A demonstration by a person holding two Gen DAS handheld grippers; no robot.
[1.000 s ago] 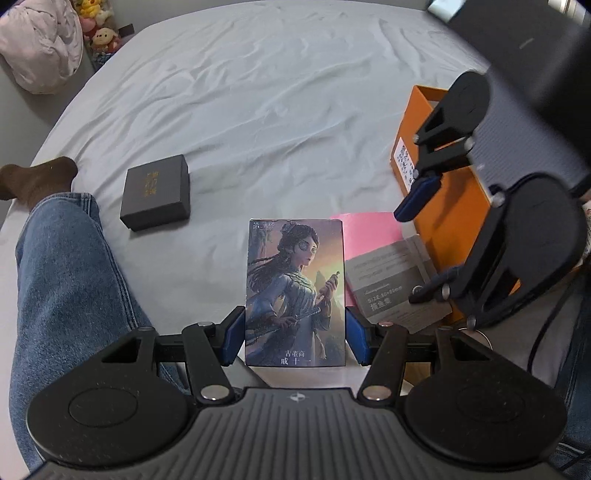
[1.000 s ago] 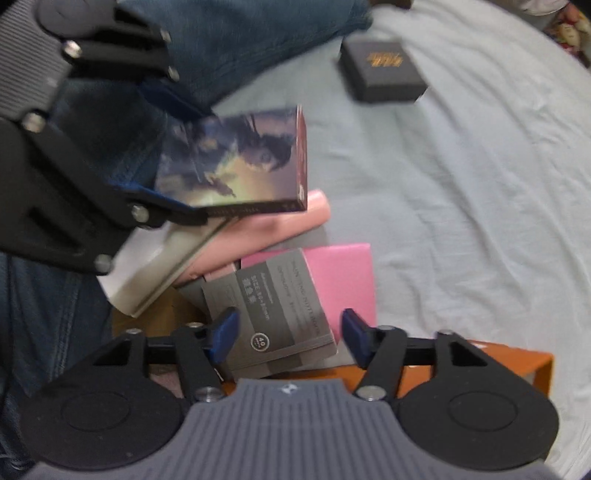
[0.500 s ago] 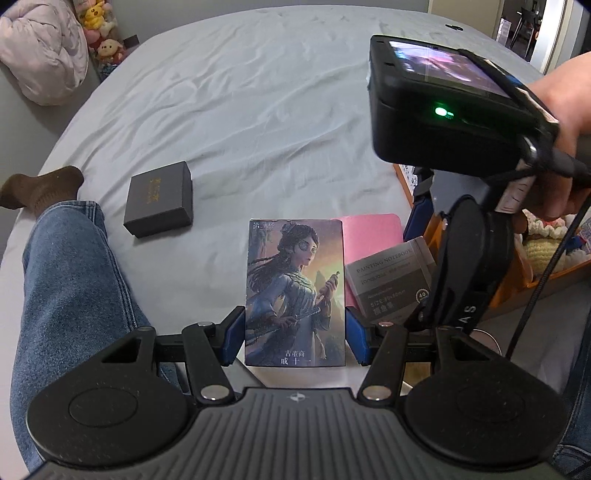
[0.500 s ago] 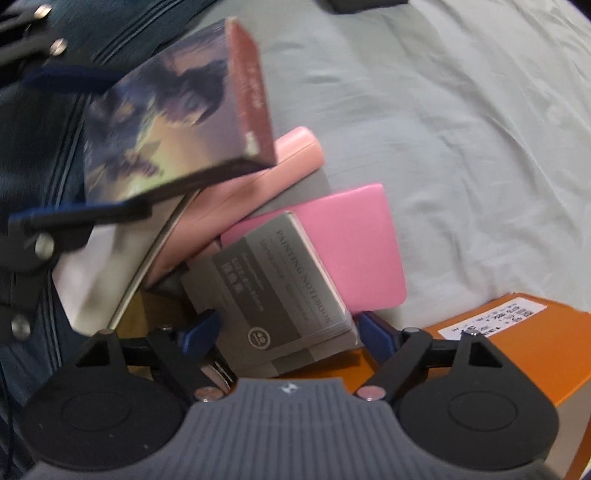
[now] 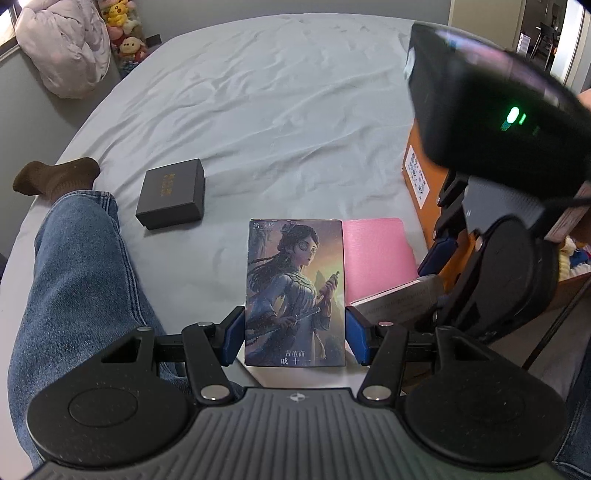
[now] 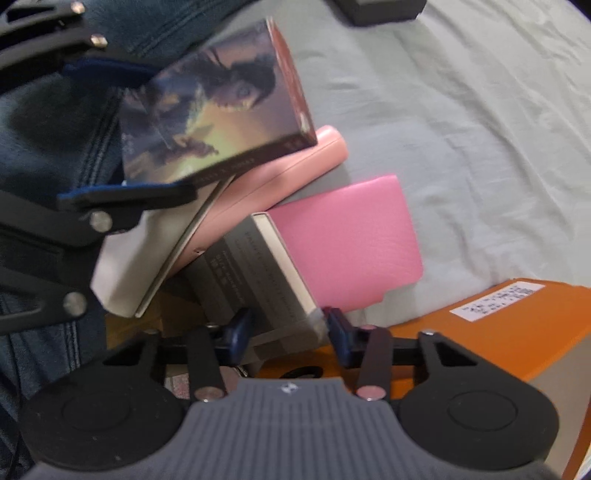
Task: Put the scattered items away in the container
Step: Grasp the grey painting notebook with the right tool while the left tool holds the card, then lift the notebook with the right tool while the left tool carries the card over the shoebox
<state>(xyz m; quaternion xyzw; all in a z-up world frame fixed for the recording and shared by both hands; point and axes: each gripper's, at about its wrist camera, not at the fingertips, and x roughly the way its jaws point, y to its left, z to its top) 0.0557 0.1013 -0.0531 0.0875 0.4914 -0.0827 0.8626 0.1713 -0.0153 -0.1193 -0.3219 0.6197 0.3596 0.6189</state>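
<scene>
My left gripper [image 5: 295, 339] is shut on an illustrated card box [image 5: 295, 288], held above the grey sheet; the same box [image 6: 218, 110] shows in the right wrist view. The right gripper [image 6: 288, 328] points down at a pile beside the orange container [image 6: 517, 325]. Its jaws are closing on a grey notebook [image 6: 258, 273], which sits between the pads, touching both and tipped onto its edge. A bright pink notebook [image 6: 354, 240] lies under it. A black box [image 5: 171, 194] rests alone on the sheet to the left.
A pale pink case [image 6: 295, 166] and a white book [image 6: 136, 266] lean in the pile under the card box. A person's jeans leg [image 5: 74, 277] and socked foot [image 5: 55, 179] lie at the left. Plush toys [image 5: 125, 33] sit beyond the bed.
The right gripper's jaws have narrowed from wide apart onto the grey notebook, and the notebook has tipped up from flat. The left gripper keeps its hold and has barely moved.
</scene>
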